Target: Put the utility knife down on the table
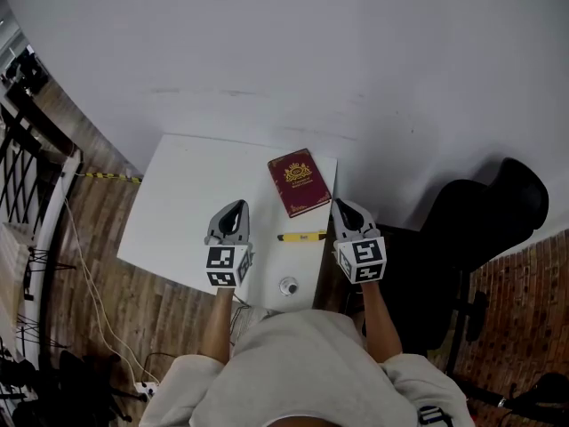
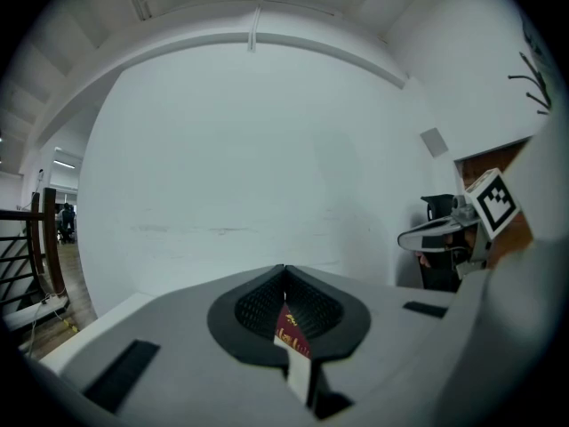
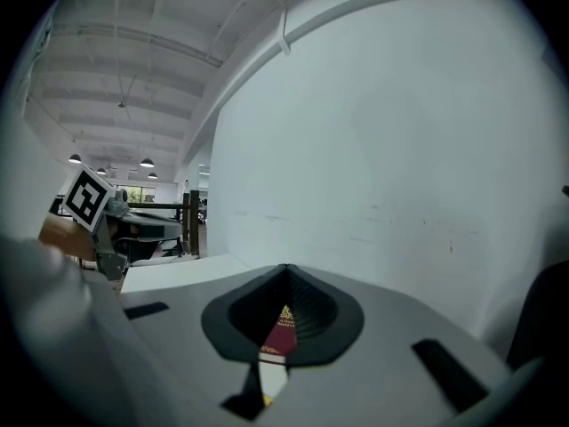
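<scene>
Utility knife [image 1: 301, 236]: yellow, flat on white table [image 1: 178, 203], between my two grippers, just near side of red book [image 1: 300, 181].
Left gripper [image 1: 237, 205]: jaws together, empty.
Right gripper [image 1: 343, 205]: jaws together, empty.
Risk, my judgement: knife sat close to table's right edge; careless sweep of right gripper could knock it off.
Surface: small round object [image 1: 288, 286] at near edge.
Room: white wall, wooden floor [image 1: 169, 318], black office chair [image 1: 484, 212] right, railing [image 1: 27, 163] left.
</scene>
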The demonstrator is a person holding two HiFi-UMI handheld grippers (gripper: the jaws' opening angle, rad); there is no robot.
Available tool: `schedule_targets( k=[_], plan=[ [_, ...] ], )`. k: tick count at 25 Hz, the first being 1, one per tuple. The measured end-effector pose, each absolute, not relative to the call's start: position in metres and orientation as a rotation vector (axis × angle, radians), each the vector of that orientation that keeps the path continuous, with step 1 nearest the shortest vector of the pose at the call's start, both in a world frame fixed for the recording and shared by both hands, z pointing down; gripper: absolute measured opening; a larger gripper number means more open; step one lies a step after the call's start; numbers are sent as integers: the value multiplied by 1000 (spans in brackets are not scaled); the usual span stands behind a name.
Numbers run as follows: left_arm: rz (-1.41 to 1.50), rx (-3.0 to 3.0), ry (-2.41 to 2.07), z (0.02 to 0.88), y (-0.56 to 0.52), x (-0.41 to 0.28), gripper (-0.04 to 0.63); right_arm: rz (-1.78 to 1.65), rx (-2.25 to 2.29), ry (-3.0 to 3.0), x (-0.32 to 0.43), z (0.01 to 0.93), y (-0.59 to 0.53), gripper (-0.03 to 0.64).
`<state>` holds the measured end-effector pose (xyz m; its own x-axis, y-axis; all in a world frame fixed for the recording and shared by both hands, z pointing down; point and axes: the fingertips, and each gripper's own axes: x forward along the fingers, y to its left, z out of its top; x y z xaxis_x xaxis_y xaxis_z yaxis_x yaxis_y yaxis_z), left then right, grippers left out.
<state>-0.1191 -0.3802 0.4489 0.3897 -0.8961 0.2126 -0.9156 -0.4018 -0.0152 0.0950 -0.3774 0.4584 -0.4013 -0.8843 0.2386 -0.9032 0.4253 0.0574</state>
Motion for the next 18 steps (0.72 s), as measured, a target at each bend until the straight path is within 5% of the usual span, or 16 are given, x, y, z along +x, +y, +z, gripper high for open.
schedule_targets(
  k=[18],
  plan=[
    [292,2544,-1634,450,-384,-114,6,121,1558,-2441,93,463,-380,-2]
  ],
)
